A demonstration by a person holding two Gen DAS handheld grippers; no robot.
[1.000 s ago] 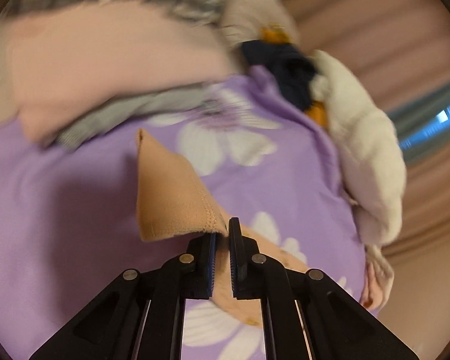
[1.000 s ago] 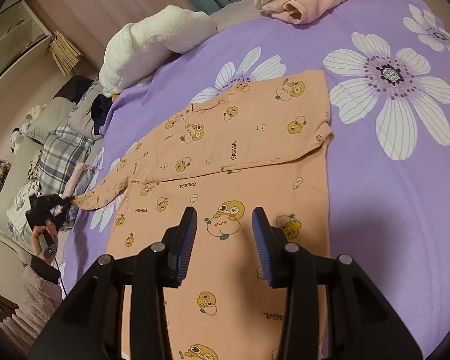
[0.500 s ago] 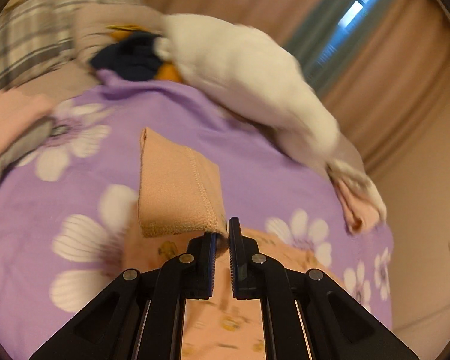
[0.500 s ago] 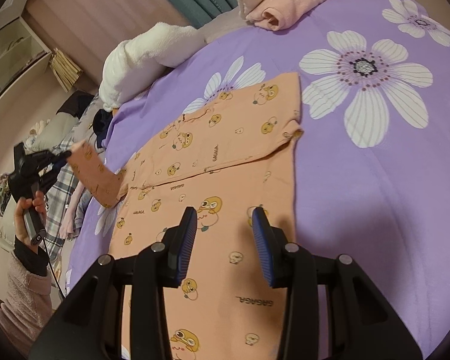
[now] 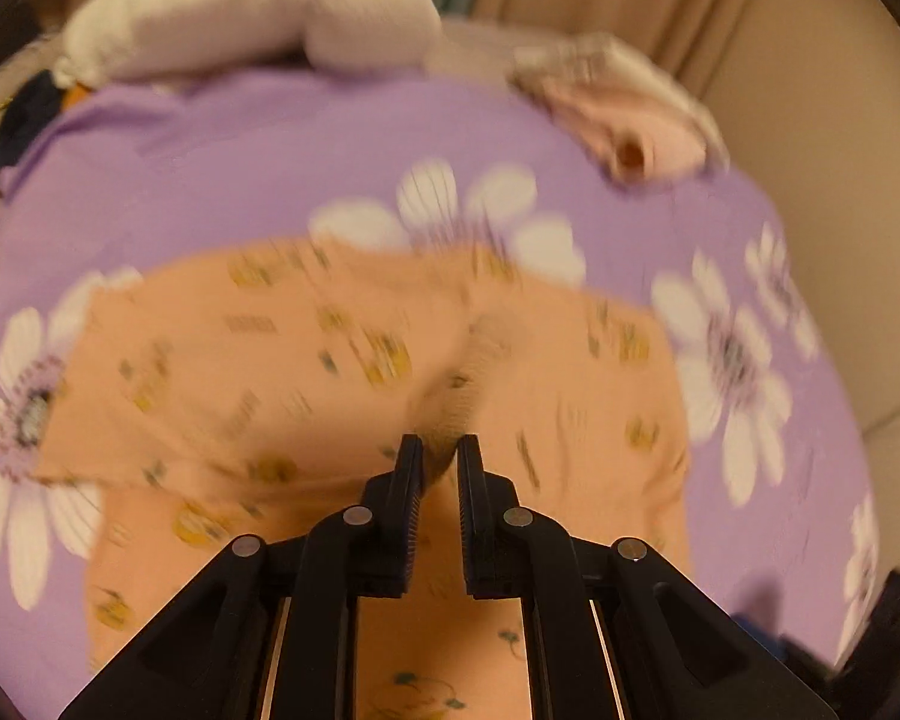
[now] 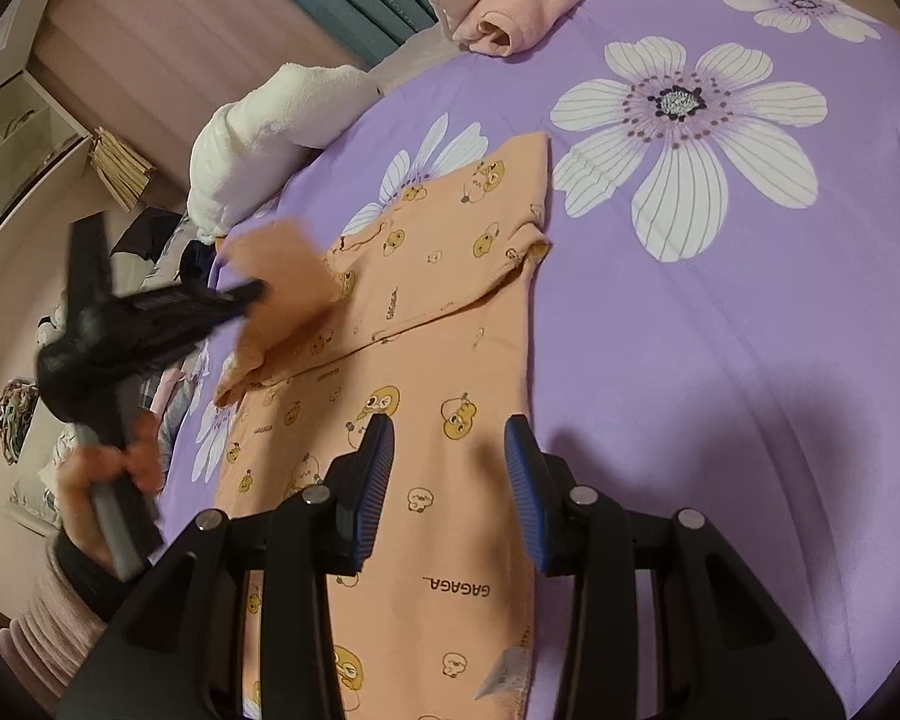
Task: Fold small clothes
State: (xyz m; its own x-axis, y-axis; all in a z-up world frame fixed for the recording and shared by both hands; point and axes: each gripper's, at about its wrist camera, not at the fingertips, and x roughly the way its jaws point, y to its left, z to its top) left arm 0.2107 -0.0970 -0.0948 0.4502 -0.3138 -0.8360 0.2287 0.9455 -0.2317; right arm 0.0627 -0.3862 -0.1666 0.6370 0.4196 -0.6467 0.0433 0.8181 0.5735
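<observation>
Orange printed baby top (image 6: pixel 426 324) spread flat mid-bed on the purple flowered bedspread (image 6: pixel 750 312), left tongs (image 5: pixel 439 450) nipped narrow on its raised sleeve (image 6: pixel 282 282), right tongs (image 6: pixel 450 438) wide apart, hovering above the hem, folded pink clothes (image 6: pixel 528 6) at the bed's far edge

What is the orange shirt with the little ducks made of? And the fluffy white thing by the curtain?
The orange shirt looks like soft knit cotton with a matte finish: it drapes limply, creases at its fold, and has stitched hems. The exact fibre can't be told. The left gripper pinches its sleeve. The fluffy white thing looks like plush fleece, since its surface is fuzzy and puffy.
</observation>
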